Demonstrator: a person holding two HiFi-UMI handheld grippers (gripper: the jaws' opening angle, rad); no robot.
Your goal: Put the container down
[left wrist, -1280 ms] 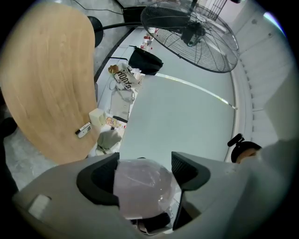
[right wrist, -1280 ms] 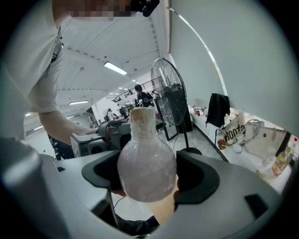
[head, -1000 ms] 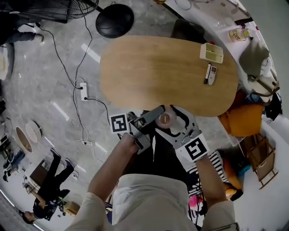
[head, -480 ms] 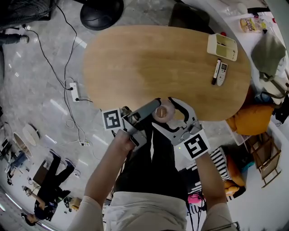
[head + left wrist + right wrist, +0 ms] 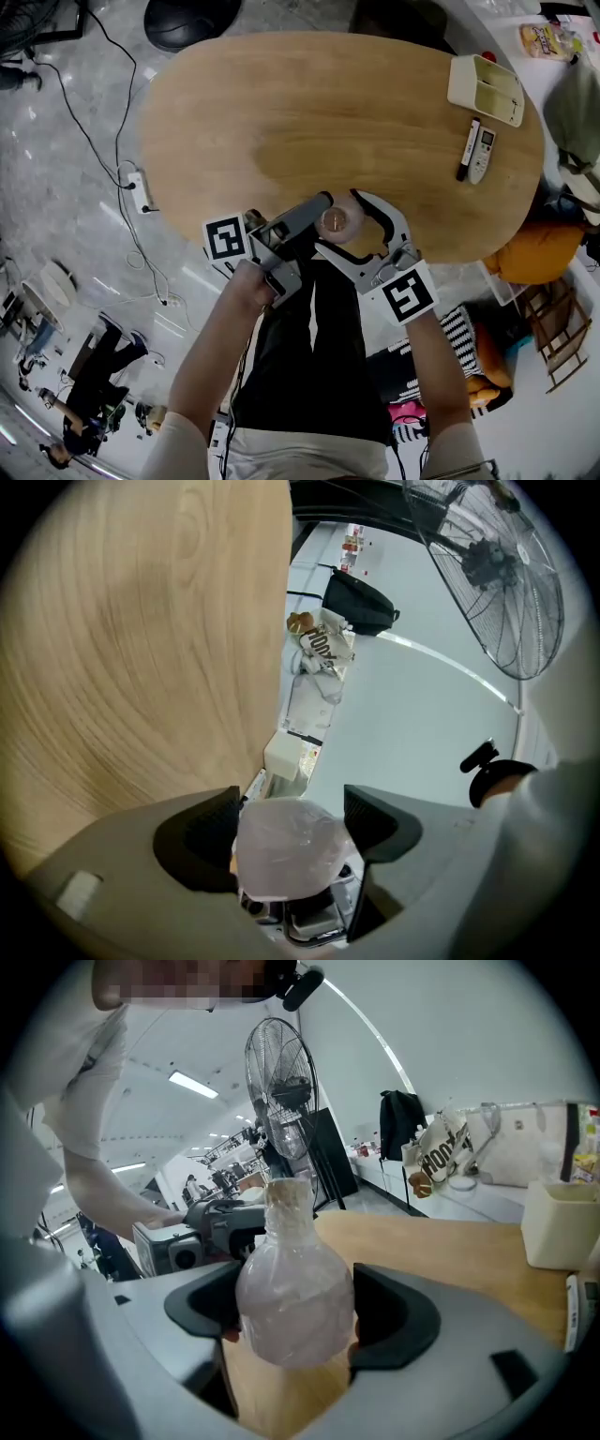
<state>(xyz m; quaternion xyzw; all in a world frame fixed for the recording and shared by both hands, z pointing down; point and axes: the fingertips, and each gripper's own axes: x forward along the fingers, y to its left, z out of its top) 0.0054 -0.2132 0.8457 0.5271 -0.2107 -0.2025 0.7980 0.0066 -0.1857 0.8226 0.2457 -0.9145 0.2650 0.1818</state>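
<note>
The container [image 5: 293, 1293], a clear film-wrapped bottle with a cork-coloured top, stands upright between the right tongs [image 5: 291, 1321], whose dark pads are clenched on either side of its belly. The left tongs [image 5: 289, 829], turned on their side, are closed on the same bottle from the opposite side. In the head view, the bottle is held over the near edge of the oval wooden table [image 5: 281, 112]. A cream two-compartment tray [image 5: 487, 89] and a remote [image 5: 483, 152] lie at the table's far right, well apart.
</note>
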